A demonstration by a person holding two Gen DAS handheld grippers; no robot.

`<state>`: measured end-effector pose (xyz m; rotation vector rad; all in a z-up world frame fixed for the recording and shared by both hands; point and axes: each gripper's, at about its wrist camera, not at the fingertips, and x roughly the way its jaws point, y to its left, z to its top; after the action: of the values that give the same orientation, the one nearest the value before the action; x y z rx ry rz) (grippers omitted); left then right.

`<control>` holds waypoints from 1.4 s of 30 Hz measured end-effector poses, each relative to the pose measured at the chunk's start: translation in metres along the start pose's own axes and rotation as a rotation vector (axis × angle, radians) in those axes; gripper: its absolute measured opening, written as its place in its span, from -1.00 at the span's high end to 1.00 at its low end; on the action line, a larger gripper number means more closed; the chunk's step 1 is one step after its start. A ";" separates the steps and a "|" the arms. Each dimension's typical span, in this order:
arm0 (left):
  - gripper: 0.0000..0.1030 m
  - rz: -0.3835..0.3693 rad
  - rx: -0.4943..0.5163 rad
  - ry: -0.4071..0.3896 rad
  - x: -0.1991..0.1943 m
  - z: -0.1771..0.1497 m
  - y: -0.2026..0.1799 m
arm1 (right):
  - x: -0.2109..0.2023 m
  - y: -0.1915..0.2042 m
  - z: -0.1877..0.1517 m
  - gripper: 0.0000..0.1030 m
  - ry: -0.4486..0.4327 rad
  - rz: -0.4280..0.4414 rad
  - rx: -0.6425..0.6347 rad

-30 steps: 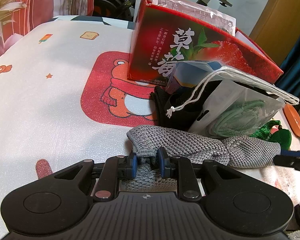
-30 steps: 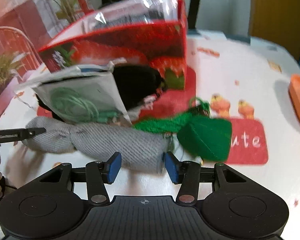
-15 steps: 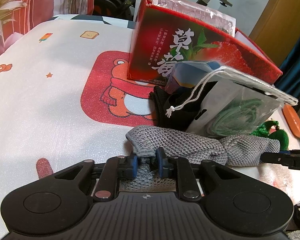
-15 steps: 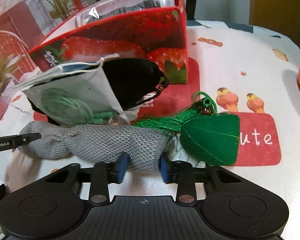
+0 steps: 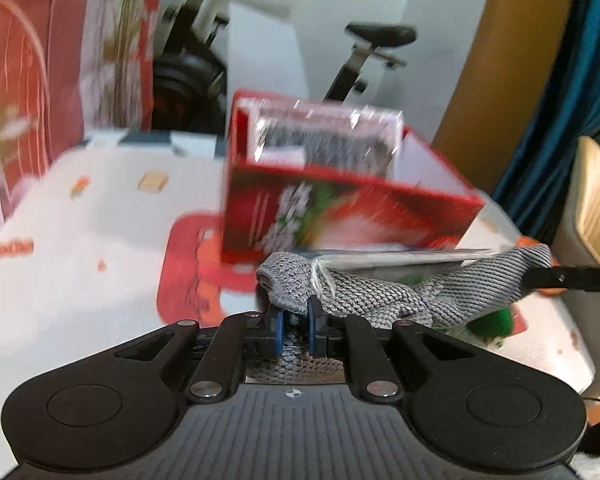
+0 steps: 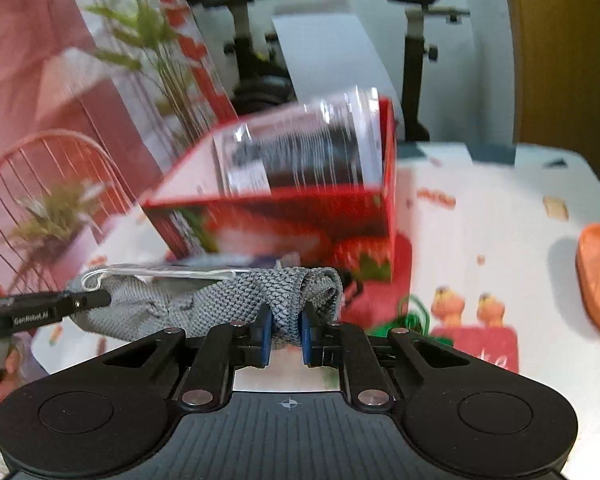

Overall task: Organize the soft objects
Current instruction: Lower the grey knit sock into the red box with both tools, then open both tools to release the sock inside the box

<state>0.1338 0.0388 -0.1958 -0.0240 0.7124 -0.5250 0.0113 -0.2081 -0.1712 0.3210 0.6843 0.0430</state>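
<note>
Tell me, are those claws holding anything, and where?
Yes. Both hold one grey knitted cloth: the left claw pinches one end, the right claw the other.

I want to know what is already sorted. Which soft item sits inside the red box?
The dark item in a clear plastic packet stands inside the red strawberry box. The grey knitted cloth hangs outside, between the left gripper and right gripper.

Both grippers w/ jaws now clamped on grey knit cloth (image 5: pixel 364 300): left gripper (image 5: pixel 296 330) at one end, right gripper (image 6: pixel 282 330) at other. Cloth lifted off table (image 5: pixel 80 280), stretched 9-to-3 o'clock; red box (image 5: pixel 340 216) now at 12.
</note>
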 end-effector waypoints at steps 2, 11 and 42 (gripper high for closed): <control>0.77 -0.025 -0.016 -0.040 -0.012 0.009 -0.001 | -0.010 0.001 0.010 0.74 -0.043 0.011 0.000; 0.77 -0.021 -0.001 -0.201 -0.027 0.068 -0.007 | -0.010 0.007 0.071 0.74 -0.165 0.057 -0.044; 0.76 0.086 0.170 0.167 0.195 0.150 -0.001 | 0.206 -0.009 0.144 0.74 0.169 -0.183 -0.198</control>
<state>0.3510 -0.0758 -0.2019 0.2110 0.8259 -0.5070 0.2604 -0.2272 -0.1956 0.0644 0.8676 -0.0366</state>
